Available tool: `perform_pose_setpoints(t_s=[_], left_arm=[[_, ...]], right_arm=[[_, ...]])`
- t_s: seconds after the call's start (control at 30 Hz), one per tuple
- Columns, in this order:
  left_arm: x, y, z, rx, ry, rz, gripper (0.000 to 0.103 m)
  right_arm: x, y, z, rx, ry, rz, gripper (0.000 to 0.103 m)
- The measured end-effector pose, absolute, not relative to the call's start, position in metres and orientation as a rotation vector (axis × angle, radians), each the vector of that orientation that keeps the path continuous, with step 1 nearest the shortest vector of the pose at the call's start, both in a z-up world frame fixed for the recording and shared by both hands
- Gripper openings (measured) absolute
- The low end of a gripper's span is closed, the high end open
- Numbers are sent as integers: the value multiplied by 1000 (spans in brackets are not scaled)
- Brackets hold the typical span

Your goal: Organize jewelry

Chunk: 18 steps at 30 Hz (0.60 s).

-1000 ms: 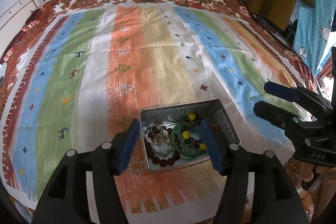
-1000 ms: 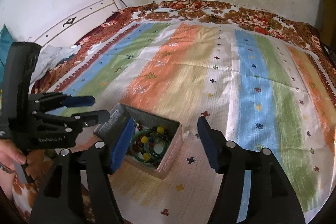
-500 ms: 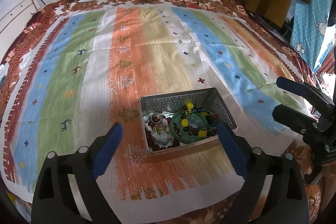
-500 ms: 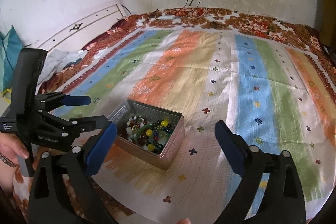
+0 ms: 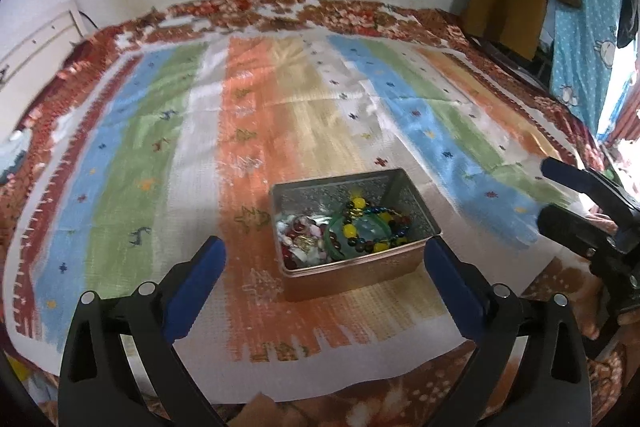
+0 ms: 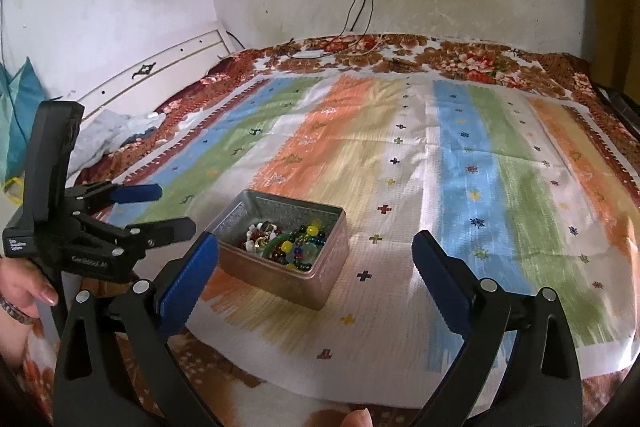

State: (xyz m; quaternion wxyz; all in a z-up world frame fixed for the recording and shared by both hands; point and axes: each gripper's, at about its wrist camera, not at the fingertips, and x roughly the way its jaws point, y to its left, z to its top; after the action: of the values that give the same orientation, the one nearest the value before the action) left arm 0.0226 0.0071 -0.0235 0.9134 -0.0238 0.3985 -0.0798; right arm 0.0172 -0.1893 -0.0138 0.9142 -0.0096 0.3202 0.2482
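Both tongs are black plastic frames with cut-out arms, round silver screws at the joints and ribbed blue pads on the fingers. The left tongs (image 6: pixel 158 209) carry small white lettering on their side. The person's left hand (image 6: pixel 22 285) wears a beaded band at the wrist.

daylight fills the room, brightest at a blown-out white patch on the right edge of the left wrist view, and soft on the striped cloth (image 5: pixel 248 131). the metal tin (image 6: pixel 280 279) casts a faint shadow. both fisheye pictures bend and darken at their corners, with slight motion blur across the cloth.
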Motion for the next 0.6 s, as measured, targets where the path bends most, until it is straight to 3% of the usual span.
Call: perform_pose_setpoints(t_s=[0.6], left_arm=[[-2, -9, -14, 48, 721, -133, 97]], right_arm=[[-1, -198, -17, 3, 610, 502, 98]])
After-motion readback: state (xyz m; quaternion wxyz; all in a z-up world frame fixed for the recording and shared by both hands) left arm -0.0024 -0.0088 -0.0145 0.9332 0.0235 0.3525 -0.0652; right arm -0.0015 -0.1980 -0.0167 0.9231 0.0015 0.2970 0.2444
